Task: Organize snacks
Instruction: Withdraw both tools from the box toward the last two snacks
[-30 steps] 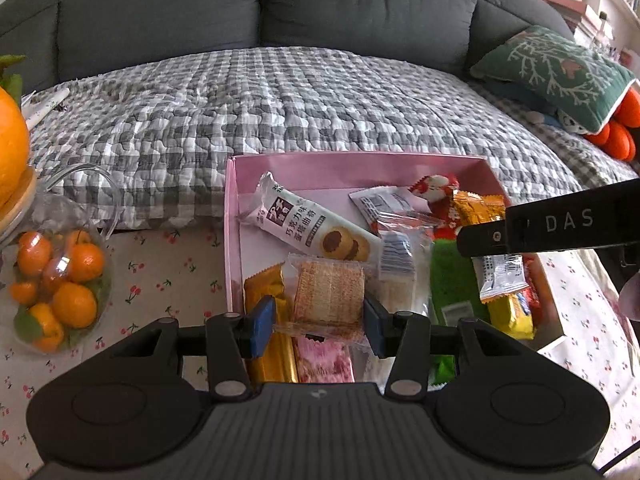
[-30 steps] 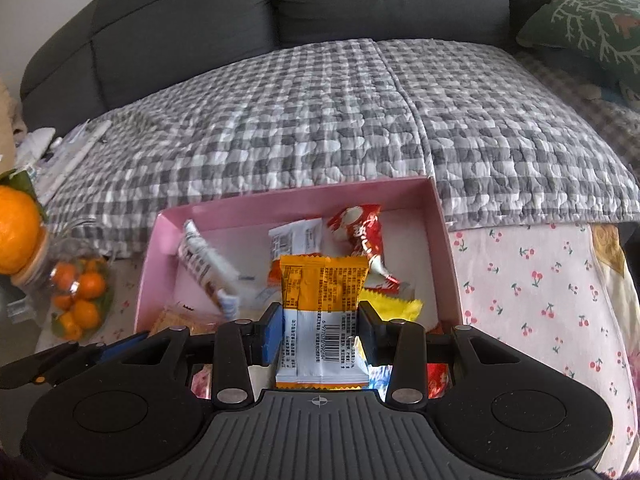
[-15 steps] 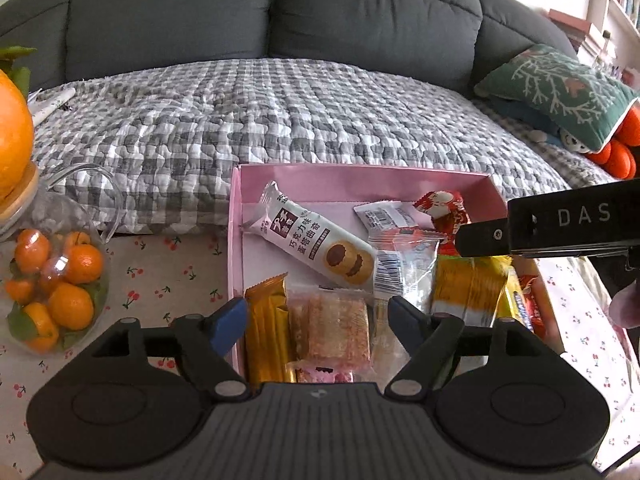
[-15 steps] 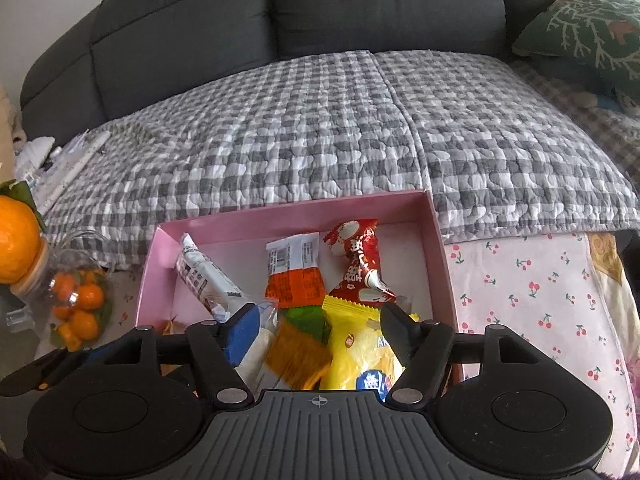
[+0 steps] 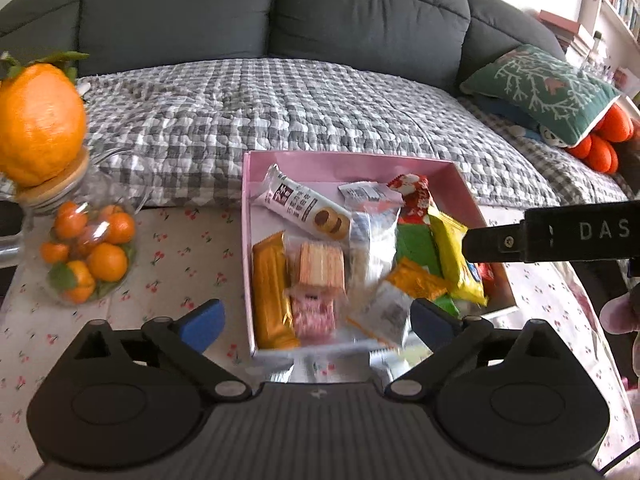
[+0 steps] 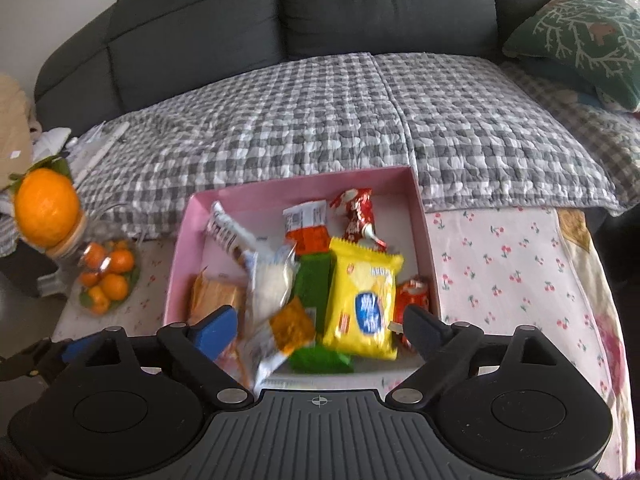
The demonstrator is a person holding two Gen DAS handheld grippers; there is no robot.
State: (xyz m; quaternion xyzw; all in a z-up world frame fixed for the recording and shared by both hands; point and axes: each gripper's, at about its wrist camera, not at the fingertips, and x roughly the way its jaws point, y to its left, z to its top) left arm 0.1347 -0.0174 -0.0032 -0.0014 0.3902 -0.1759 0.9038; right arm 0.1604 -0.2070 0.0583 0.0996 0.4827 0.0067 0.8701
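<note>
Both jaws have just been opening and stand wide, nothing gripped: your left gripper [image 5: 316, 318] and right gripper [image 6: 318, 322] have let the packets fall into the box [image 5: 352, 160], collecting the snacks [image 6: 364, 304] together

Your right gripper [image 6: 316, 326] hangs over the near end of the pink box [image 6: 296, 190], its jaws having just been opening and now wide apart with nothing pressed between the pads. Below the gap, an orange-and-white packet [image 6: 280, 336] lies blurred and tilted on the other snacks. Just ahead toward your right finger sits a yellow packet [image 6: 366, 300], with a green packet [image 6: 314, 288] beside it and a red wrapper [image 6: 358, 216] farther ahead. Off to your left, a glass jar of small oranges [image 6: 106, 276] stands on the cherry-print tablecloth [image 6: 512, 272], topped by a large orange [image 6: 46, 204]. Beyond the box lies a checked quilt [image 6: 340, 120].
</note>
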